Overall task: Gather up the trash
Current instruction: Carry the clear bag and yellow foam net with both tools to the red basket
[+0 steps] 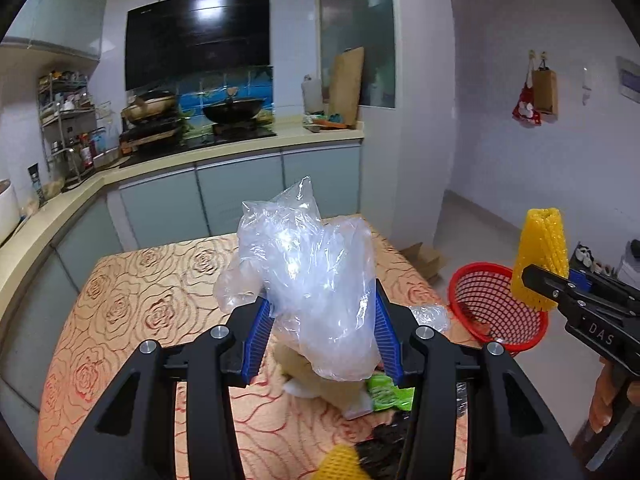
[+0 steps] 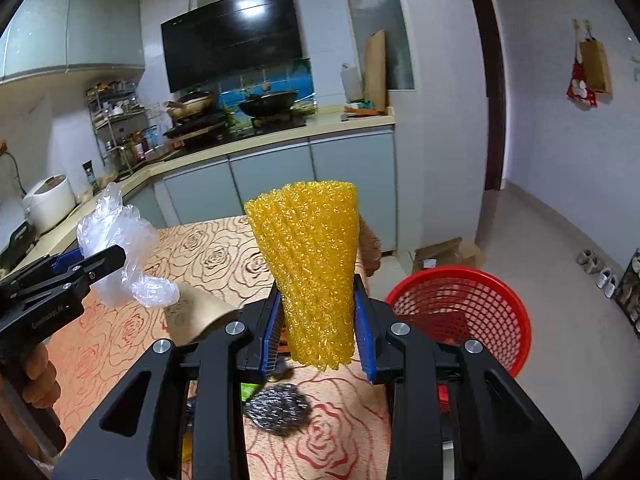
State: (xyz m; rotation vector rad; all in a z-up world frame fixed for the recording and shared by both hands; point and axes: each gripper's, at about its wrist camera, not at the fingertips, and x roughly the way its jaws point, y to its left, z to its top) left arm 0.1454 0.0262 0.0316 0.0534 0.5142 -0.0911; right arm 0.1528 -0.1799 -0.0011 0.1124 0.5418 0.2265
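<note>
**Two pieces of trash lifted, basket not yet reached**

A crumpled clear plastic bag is clamped between the blue pads of the left gripper and is held above the worktop, which is covered by a rose-patterned cloth. A yellow foam net sleeve is clamped upright in the right gripper, whose jaws are drawn close together on its lower part. The red mesh basket is seen beside the right edge of the worktop, lower than its surface, and appears to stand on the floor. Neither item is over it yet; the sleeve is nearer to it than the bag.

More trash is left on the worktop below the grippers: a green wrapper, a steel scouring pad, a brown paper piece and another bit of clear film.

Several risks can be judged from here. The bag is slack and slippery, and only a fold of it is pinched, so it could slide out if it is swung sharply toward the basket. Being light, it might drift past the rim if it is released from too high. The sleeve is springy and could bounce off the rim or the mesh wall if it is let go off-centre. With both grippers bound for one basket, a collision between them could be caused by a simultaneous approach. The basket is light and could be tipped by a knock against its rim.
</note>
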